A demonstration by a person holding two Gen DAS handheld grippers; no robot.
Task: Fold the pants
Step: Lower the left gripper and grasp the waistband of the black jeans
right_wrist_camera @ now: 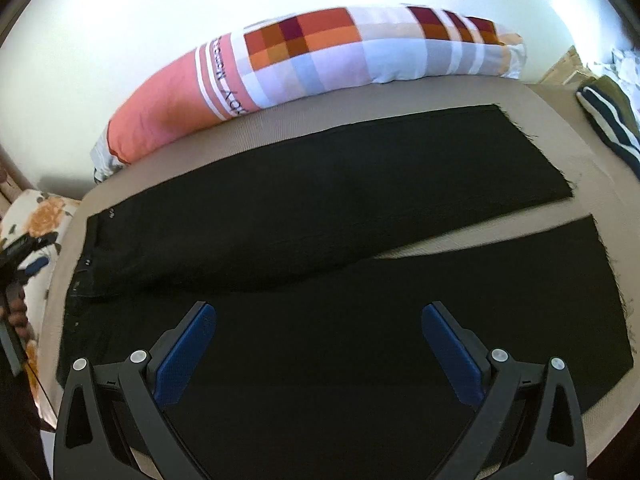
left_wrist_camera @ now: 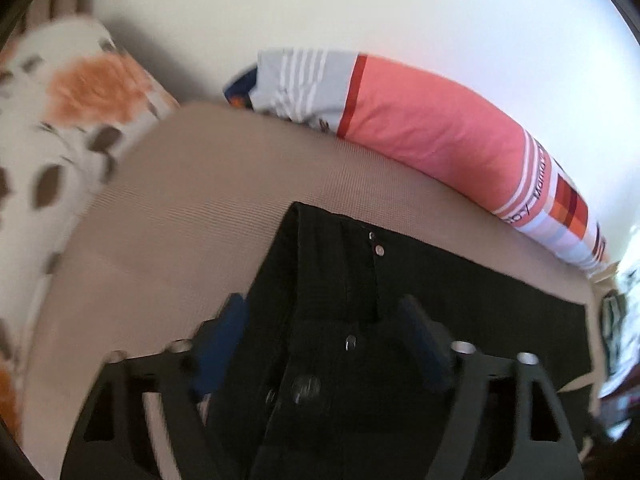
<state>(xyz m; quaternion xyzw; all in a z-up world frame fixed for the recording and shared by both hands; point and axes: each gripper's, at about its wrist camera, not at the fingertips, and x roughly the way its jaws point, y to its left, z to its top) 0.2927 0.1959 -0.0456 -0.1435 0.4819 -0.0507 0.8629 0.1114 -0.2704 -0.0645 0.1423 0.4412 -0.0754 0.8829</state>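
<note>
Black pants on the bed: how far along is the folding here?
Done: the black pants lie spread flat on the tan bedcover, legs still apart, no fold made. In hand: the left gripper straddles the waistband, pads not pressing; the right gripper hovers open above the near leg. Left: every fold.

Pants point(right_wrist_camera: 320, 240) lie on the mattress point(right_wrist_camera: 560, 128) under the right gripper point(right_wrist_camera: 319, 344), waistband to its left, pillow point(right_wrist_camera: 320, 56) beyond

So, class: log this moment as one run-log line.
pants: flat, unfolded | left gripper: open over waistband | right gripper: open over leg
</note>
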